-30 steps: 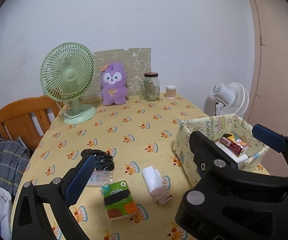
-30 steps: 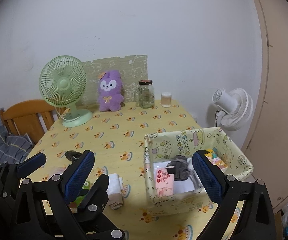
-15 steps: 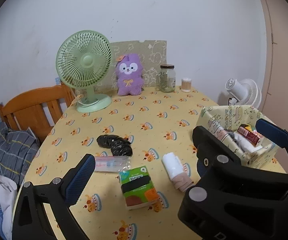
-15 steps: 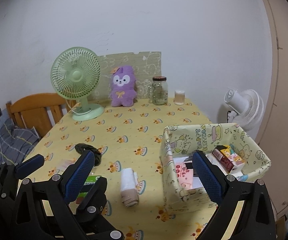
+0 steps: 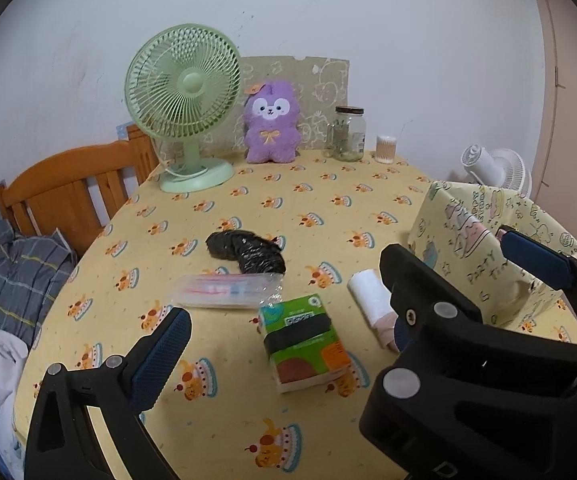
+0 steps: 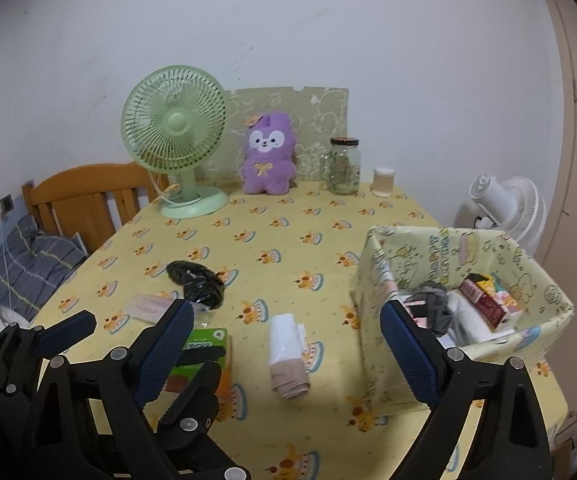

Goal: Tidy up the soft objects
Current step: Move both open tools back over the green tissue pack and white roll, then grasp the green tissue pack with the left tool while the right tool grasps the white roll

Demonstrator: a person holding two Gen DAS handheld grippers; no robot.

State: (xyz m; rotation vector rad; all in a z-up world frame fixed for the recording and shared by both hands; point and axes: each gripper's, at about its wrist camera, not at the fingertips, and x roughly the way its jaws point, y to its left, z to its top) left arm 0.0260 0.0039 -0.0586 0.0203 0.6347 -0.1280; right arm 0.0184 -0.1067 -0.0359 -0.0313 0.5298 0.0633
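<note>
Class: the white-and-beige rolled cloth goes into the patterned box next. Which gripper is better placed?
Right gripper: its open fingers frame the white-and-beige rolled cloth, and the patterned box is beside it. The left gripper frames the green tissue pack.

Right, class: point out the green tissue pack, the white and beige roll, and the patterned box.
green tissue pack (image 5: 302, 342), left wrist view, on its black band.
white and beige roll (image 6: 286, 346), right wrist view, on its white part.
patterned box (image 6: 424, 250), right wrist view, on its far wall.

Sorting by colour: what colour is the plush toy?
Purple plush toy with a white face, clearest in the right wrist view.
</note>
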